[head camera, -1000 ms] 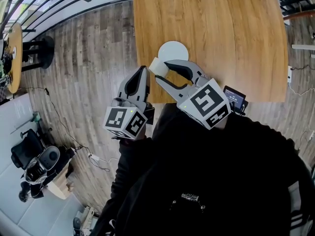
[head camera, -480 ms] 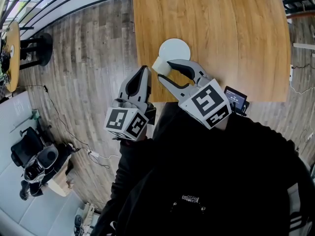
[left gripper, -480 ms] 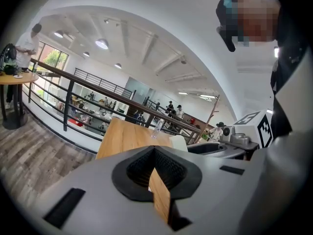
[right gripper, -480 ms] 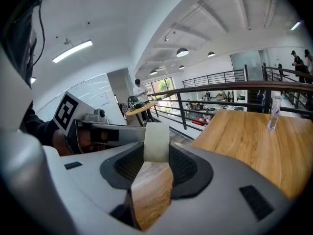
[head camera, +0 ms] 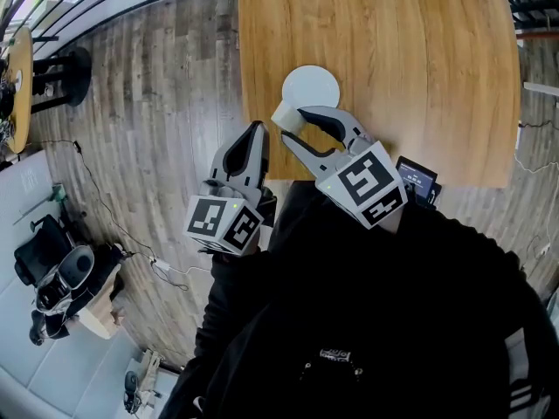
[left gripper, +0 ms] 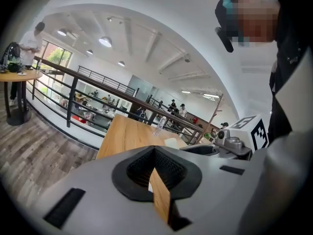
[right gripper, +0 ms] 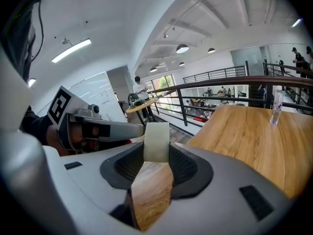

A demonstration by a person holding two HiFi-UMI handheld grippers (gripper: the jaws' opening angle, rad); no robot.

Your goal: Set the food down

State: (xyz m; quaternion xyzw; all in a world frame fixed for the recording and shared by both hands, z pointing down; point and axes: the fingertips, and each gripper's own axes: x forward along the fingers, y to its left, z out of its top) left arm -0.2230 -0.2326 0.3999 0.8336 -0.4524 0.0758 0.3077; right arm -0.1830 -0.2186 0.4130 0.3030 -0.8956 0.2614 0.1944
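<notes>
The right gripper point(head camera: 291, 125) was clenched on the food point(head camera: 283, 114), a pale, off-white chunk pinched between the two pads at the jaw tips, as its own view showed head-on. That put the food over the near left corner of the wooden table point(head camera: 419, 59), right against the near rim of the round white plate point(head camera: 314, 84). (Whether the chunk actually touched the wood or the plate, no view could settle.) The plate itself sat bare near the table's left edge, a little in from the near corner.

Over on the other side, the left gripper point(head camera: 255, 129) had its jaws clenched together with nothing in them, only a thin sliver of tabletop showing below the meeting tips. It hung off the table's left edge, above the grey plank floor point(head camera: 157, 103), just beside the right gripper.

A small dark device with a lit screen point(head camera: 416, 176) lay at the table's near edge, to the right of both tools. Far across the table, near its far edge, a clear bottle point(right gripper: 276, 106) stood upright, with a black railing point(right gripper: 220, 84) running behind it
</notes>
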